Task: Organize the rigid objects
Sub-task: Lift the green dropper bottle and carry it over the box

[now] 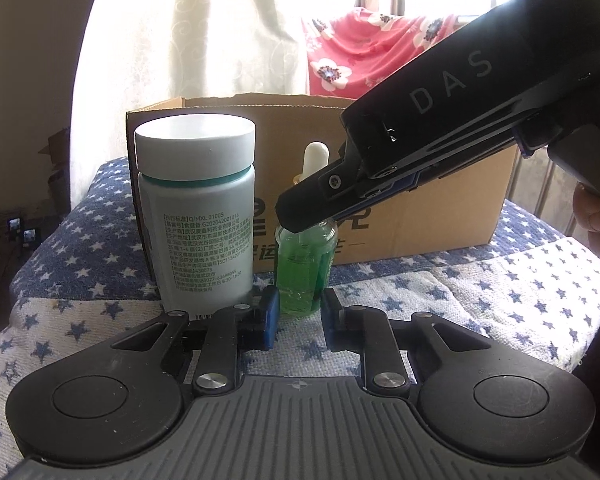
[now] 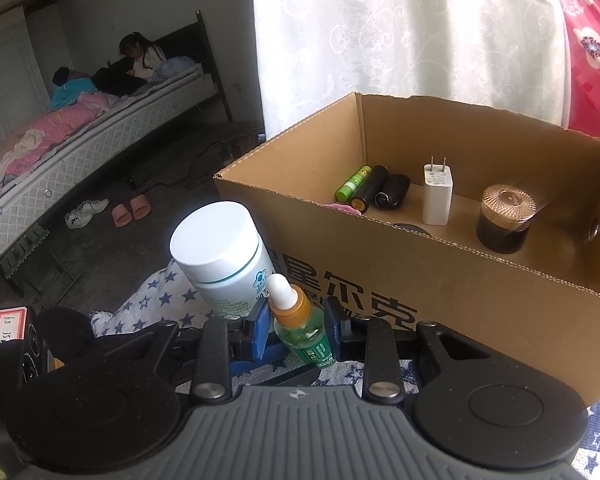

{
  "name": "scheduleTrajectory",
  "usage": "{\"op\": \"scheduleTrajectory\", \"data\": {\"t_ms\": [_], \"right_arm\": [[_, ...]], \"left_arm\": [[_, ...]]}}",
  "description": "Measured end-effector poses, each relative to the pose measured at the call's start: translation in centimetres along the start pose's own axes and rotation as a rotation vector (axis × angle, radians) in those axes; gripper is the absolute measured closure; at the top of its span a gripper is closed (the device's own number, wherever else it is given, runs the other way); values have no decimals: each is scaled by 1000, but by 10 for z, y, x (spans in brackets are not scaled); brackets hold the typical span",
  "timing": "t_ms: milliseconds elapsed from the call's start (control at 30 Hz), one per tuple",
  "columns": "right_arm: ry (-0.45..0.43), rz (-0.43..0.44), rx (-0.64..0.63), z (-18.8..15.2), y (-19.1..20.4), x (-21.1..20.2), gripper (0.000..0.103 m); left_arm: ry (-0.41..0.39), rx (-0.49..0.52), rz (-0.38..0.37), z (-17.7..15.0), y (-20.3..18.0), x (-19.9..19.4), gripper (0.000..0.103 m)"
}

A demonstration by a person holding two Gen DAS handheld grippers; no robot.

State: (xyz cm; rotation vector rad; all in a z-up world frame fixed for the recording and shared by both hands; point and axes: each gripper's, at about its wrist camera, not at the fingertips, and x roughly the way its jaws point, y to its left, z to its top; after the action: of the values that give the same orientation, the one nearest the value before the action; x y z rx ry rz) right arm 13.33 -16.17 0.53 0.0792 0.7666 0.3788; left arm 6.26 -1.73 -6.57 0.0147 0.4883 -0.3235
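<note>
A small green dropper bottle [image 1: 306,264] with an orange collar and white bulb stands on the star-patterned cloth [image 1: 480,300], just in front of an open cardboard box [image 1: 440,232]. My left gripper [image 1: 301,308] has its blue pads snug on either side of the bottle's base. My right gripper [image 1: 300,208] reaches down from the upper right onto the bottle's neck. In the right wrist view its pads [image 2: 297,322] clasp the bottle [image 2: 306,340] at collar and shoulder. A tall white jar [image 1: 196,216] with a white lid stands upright close to the bottle's left.
The box [image 2: 480,300] holds a white charger plug [image 2: 437,196], a dark jar with a bronze lid [image 2: 504,220], a green tube [image 2: 352,184] and black cylinders [image 2: 380,192]. Curtains and red flowered fabric [image 1: 364,48] hang behind. A bed [image 2: 100,120] with people stands far left.
</note>
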Motion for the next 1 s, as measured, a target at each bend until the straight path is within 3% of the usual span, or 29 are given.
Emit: {"op": "scheduleTrajectory", "data": {"t_ms": [667,1000], "right_arm": [[4,-4,34,-6,-4,-8,71],[2,2,79,-8,-8,-12,72]], "left_arm": [[8,22,-20,-2,-9,3,83],[23,36,-15,-1,-11,9,77]]}}
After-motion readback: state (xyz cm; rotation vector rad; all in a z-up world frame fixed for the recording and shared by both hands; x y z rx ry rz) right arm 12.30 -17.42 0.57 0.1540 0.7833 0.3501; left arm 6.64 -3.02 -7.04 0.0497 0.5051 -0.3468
